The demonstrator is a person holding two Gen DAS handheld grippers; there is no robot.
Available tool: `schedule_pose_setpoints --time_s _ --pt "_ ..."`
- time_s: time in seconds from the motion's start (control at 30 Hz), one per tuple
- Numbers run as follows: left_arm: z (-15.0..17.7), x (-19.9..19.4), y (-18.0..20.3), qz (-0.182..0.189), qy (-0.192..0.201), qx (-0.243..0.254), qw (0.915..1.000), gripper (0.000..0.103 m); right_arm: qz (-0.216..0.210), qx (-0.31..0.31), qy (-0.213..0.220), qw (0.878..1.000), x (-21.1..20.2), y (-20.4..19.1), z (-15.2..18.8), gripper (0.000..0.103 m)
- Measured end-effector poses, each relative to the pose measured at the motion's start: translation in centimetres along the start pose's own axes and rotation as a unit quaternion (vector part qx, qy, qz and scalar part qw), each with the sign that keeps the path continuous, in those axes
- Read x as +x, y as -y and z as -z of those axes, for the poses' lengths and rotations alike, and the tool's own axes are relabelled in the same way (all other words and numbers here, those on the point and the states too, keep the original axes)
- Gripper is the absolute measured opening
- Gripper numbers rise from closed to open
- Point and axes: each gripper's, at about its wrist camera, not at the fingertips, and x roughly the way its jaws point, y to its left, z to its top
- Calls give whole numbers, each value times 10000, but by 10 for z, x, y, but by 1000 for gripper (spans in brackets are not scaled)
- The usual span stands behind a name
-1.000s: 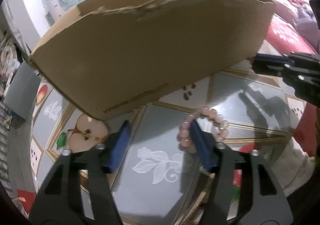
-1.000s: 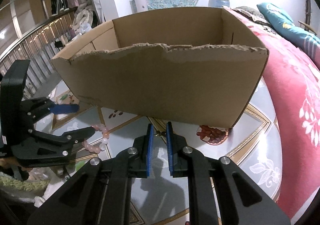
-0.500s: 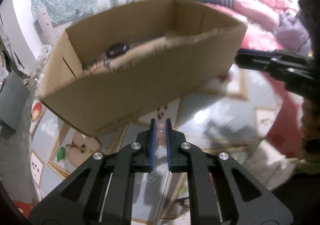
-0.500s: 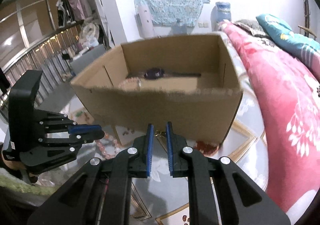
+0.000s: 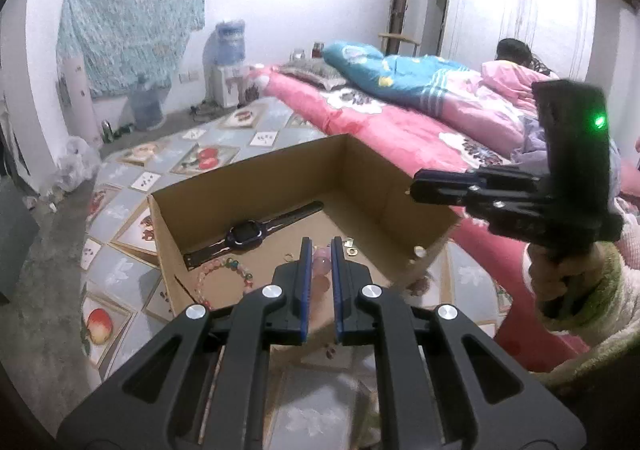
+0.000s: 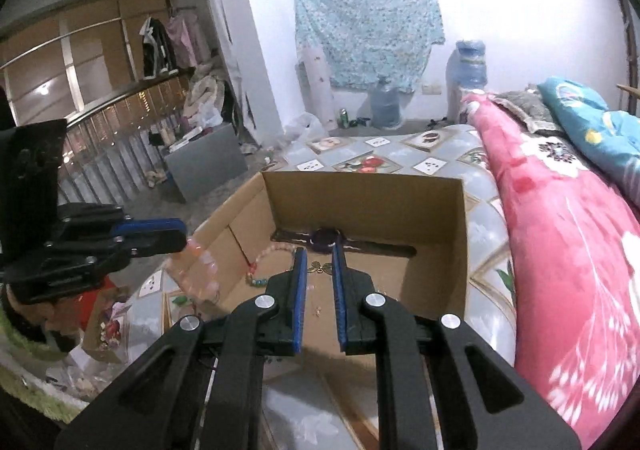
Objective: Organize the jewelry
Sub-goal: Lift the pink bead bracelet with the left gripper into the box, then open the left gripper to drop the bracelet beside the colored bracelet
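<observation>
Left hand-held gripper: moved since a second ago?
Yes. The left hand-held gripper, shut on the pink bead bracelet, has risen from table level below the cardboard box wall to above its rim.

Motion-blurred pink bead bracelet dangles; left gripper hides most of it

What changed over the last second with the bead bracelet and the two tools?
The left tool closed on the pink bead bracelet and lifted it off the mat to the cardboard box rim. The right tool rose too, still shut on a small gold piece. Box, watch and beads inside stayed put.
</observation>
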Motion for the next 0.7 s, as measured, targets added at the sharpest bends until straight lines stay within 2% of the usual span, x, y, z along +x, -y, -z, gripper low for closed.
schedule_pose_setpoints --time_s 0.13,0.2,0.3,0.37,0.53,0.7 --pt "1 43 -31 145 -604 -266 9977 8 -93 56 -472 9988 33 11 -17 13" --pt "5 67 -44 237 -974 -460 9939 8 -125 65 -659 9977 46 13 -20 13" --pt "13 90 -56 377 -1356 -633 9880 9 -236 109 -973 9949 67 19 -27 13" --pt "17 100 -57 346 -1539 -629 9855 9 -303 152 -1180 9924 78 20 -29 13" --pt "20 108 -62 481 -1667 -804 9815 10 -588 310 -1802 9814 108 26 -29 13" --pt "19 95 -69 485 -1407 -1005 9837 17 -732 361 -2478 9654 136 29 -22 13"
